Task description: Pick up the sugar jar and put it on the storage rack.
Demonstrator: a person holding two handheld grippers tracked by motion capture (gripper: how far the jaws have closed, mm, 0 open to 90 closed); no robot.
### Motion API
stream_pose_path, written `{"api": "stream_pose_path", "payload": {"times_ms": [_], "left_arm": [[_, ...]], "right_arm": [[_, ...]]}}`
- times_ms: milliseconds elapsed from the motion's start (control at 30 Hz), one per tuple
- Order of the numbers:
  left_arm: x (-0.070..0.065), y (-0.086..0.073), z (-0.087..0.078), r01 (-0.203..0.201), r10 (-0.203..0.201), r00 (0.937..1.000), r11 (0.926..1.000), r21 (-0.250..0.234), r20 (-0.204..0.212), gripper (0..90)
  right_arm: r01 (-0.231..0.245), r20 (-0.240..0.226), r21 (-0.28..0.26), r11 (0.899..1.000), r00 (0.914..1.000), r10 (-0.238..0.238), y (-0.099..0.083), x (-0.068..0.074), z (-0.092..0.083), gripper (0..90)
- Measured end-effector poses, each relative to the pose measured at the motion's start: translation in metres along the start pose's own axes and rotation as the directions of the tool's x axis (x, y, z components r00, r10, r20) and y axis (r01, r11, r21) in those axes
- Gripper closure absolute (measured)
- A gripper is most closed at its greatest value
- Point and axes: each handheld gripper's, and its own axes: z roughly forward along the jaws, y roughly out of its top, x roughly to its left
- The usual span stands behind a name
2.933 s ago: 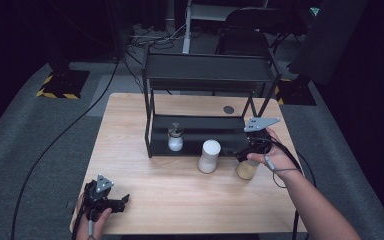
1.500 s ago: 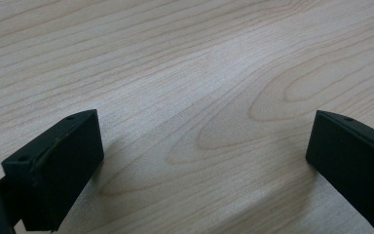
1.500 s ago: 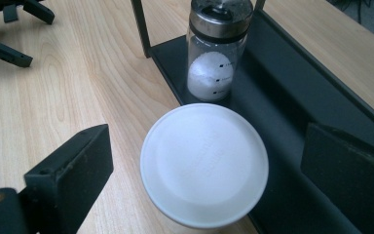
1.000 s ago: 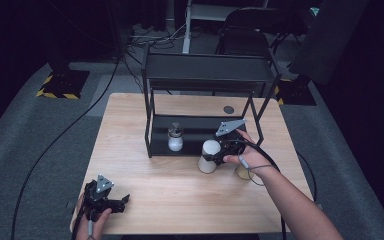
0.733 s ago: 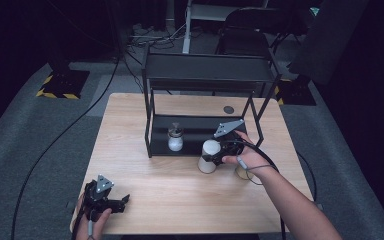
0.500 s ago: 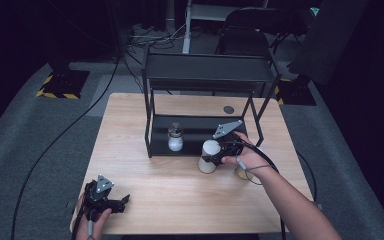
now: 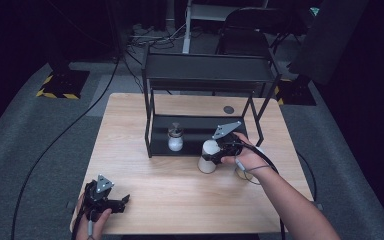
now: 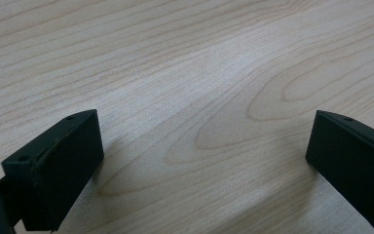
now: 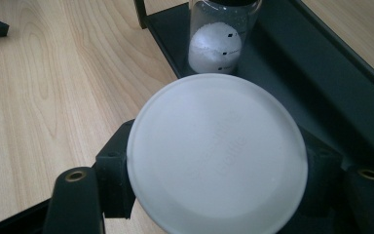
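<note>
Right gripper (image 7: 214,156): jaws closed around white cylindrical plastic bottle (image 7: 208,156), held upright beside black metal shelf rack (image 7: 207,75), probably for shelving | Left gripper (image 7: 111,204): jaws spread, empty, rested near left on light wooden table (image 7: 180,200), apparently idle

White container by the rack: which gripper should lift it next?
Right. The right gripper already has its jaws on either side of the white container; the left gripper sits open at the table's near-left corner.
</note>
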Motion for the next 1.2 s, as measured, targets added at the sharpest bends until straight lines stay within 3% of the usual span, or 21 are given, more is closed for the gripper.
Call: {"api": "stream_pose_path", "payload": {"times_ms": [300,900,1200], "left_arm": [[0.0,0.0,0.0,0.0,0.0,1.0,1.0,0.0,0.0,0.2],[0.0,0.0,0.0,-0.001,0.001,1.0,1.0,0.0,0.001,0.3],[0.0,0.0,0.0,-0.001,0.001,1.0,1.0,0.0,0.001,0.3]], "right_arm": [[-0.004,0.006,-0.024,1.0,1.0,0.004,0.002,0.0,-0.004,33.5],[0.013,0.025,-0.054,0.998,0.9996,-0.012,0.029,-0.004,-0.032,33.5],[0.017,0.035,-0.069,0.997,0.9993,-0.015,0.044,-0.014,-0.038,33.6]]}}
